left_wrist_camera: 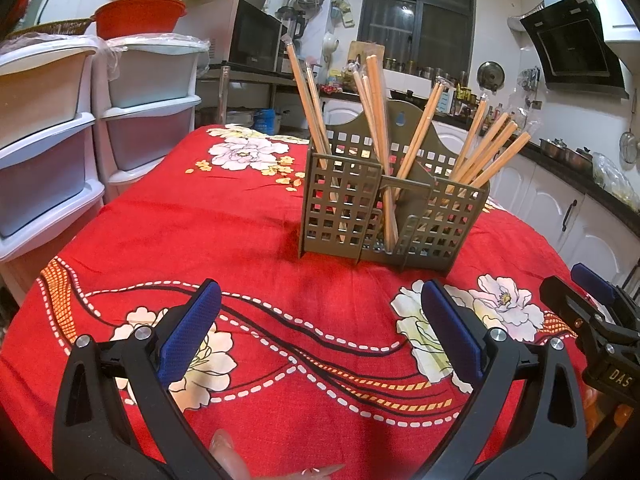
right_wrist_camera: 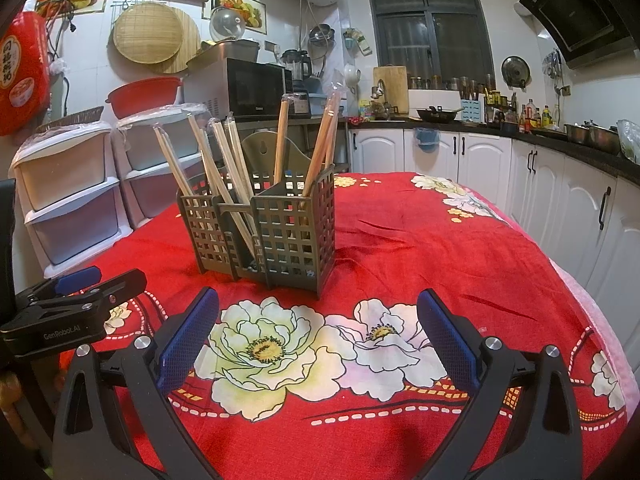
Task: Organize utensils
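Note:
A brown lattice utensil holder (left_wrist_camera: pixel 362 212) stands upright on the red floral tablecloth (left_wrist_camera: pixel 240 248), with several wrapped wooden chopsticks (left_wrist_camera: pixel 378 116) leaning in its compartments. It also shows in the right wrist view (right_wrist_camera: pixel 276 232), with the chopsticks (right_wrist_camera: pixel 234 168) fanned out. My left gripper (left_wrist_camera: pixel 320 320) is open and empty, low over the cloth in front of the holder. My right gripper (right_wrist_camera: pixel 318 328) is open and empty, also in front of the holder. Each gripper shows at the edge of the other's view: the right one (left_wrist_camera: pixel 592 304), the left one (right_wrist_camera: pixel 80 292).
White plastic drawer units (left_wrist_camera: pixel 60 128) stand left of the table with a red basin (left_wrist_camera: pixel 138 16) on top. A microwave (left_wrist_camera: pixel 248 40) sits behind. White kitchen cabinets (right_wrist_camera: pixel 540 184) and a cluttered counter run along the right. The table edge falls away on the right (right_wrist_camera: pixel 600 320).

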Demonstrator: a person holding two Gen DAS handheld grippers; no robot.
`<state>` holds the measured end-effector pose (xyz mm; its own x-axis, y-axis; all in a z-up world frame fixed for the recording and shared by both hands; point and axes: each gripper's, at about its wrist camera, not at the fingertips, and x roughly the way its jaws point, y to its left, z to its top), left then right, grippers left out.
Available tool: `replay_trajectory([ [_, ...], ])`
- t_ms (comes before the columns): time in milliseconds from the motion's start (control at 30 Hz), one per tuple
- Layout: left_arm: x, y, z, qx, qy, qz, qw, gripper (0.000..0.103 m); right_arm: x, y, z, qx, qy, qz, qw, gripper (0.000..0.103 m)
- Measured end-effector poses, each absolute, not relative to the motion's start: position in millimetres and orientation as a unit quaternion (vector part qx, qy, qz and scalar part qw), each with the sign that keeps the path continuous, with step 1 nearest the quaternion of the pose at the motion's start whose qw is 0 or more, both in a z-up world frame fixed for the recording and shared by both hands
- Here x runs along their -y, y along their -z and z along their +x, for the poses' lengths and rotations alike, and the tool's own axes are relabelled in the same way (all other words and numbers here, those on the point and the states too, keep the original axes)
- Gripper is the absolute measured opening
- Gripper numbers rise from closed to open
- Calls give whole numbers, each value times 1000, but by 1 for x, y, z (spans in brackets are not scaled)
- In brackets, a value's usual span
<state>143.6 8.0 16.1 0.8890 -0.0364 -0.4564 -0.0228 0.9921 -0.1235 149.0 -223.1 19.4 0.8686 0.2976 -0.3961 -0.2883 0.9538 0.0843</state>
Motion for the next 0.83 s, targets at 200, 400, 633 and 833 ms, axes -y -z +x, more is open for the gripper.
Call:
replay_trajectory([
  [200, -12, -13, 146, -242, 10, -78, 967, 92, 223, -20, 149, -207, -152, 11, 967, 96],
  [400, -16, -13, 149, -249, -5, -87, 965, 92, 223, -20, 149, -207, -152, 11, 966, 96],
  [633, -26, -20, 144, -240, -18, -106, 965, 92, 229, -18, 153, -215, -149, 21, 965, 96],
  [833, -46, -26, 150, -262, -43, -111, 958, 92, 242, -22, 171, -247, -118, 4, 962, 96],
])
